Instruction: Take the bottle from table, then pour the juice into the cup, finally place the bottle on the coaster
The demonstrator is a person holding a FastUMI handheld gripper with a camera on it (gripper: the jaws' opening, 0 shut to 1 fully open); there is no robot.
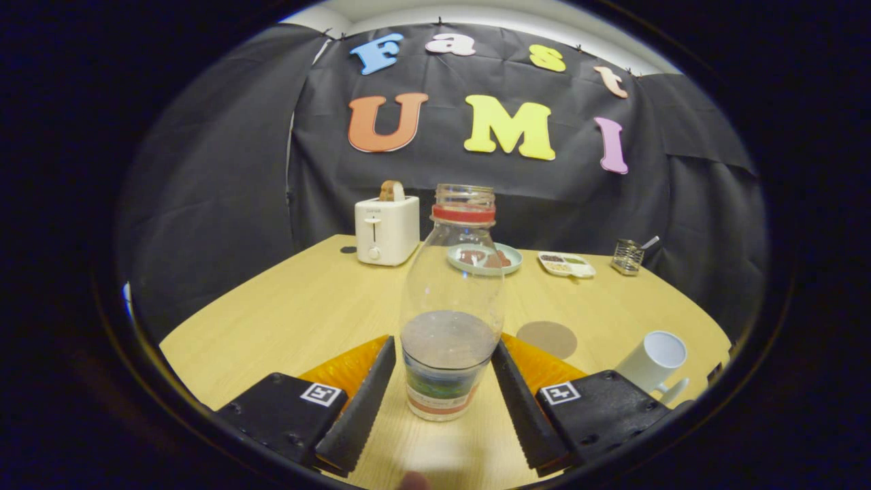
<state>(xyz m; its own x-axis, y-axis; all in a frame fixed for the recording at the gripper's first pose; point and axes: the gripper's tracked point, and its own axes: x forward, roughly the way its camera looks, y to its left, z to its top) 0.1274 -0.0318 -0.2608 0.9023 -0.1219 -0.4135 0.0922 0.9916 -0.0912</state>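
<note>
Between the gripper (444, 371) fingers, at lower centre of the frame: one clear bottle (451, 299), upright on the wooden table (286, 313), red band at the neck, no cap, a low level of liquid, label near the base. Fingers stand apart on either side of the bottle's lower body, close to its sides; whether they press on it cannot be told. Right of the bottle, just beyond the right finger: round brown coaster (546, 339). Lower right: white cup (654, 361), tilted in the fisheye view. Far table edge, left to right: white toaster (386, 229), plate (485, 258), small divided tray (567, 265), wire holder (627, 256).
</note>
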